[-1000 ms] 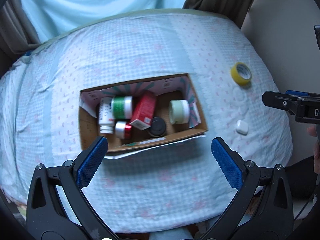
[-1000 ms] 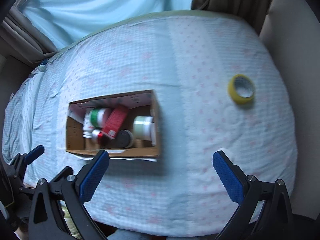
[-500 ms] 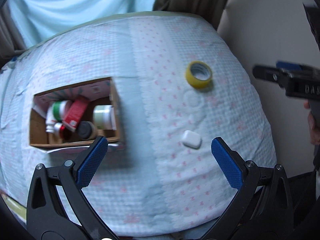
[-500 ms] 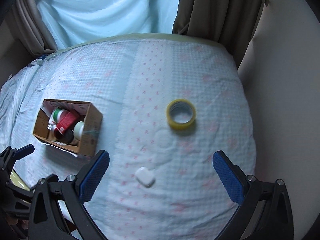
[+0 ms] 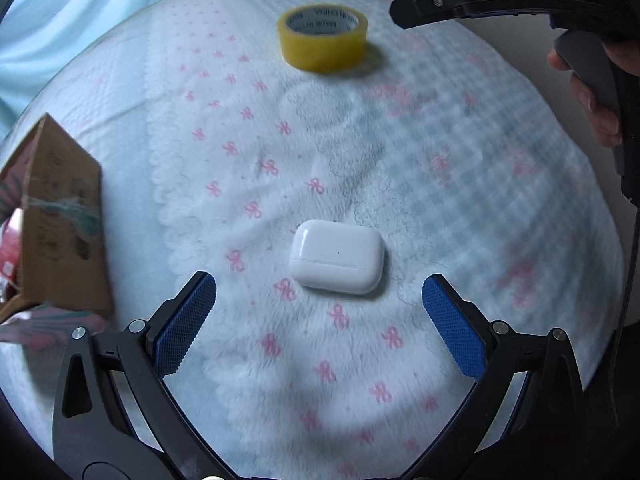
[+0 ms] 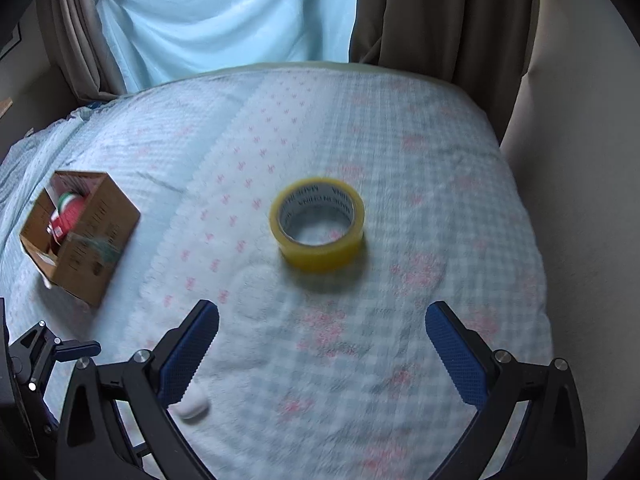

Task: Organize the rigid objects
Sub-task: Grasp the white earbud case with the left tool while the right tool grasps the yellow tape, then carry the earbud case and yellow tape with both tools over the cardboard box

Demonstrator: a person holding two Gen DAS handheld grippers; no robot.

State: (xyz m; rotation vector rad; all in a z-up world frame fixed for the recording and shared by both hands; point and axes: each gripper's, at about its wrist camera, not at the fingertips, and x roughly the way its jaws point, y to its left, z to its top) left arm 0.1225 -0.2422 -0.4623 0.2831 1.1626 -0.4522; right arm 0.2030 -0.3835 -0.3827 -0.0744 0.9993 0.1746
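white glossy earbud case (image 5: 337,261) flat on fleecy blanket (image 5: 460,184), near, just ahead of left gripper (image 5: 319,300); jaws wide, empty. yellow tape roll (image 6: 317,223) farther, ahead of right gripper (image 6: 322,336); jaws wide, empty. cardboard box (image 6: 86,240) far left. case likely light, rigid, slippery: grip across short flat sides. roll stiff: pinch wall through hole.

The earbud case (image 5: 337,256) is smooth, glossy white plastic. The tape roll (image 6: 317,223) is shiny yellow film on a printed paper core. The box (image 6: 86,240) is matt brown cardboard. The blanket (image 5: 360,152) is soft, fuzzy cloth. The gripper pads (image 5: 182,322) are blue knurled rubber on matt black plastic arms.
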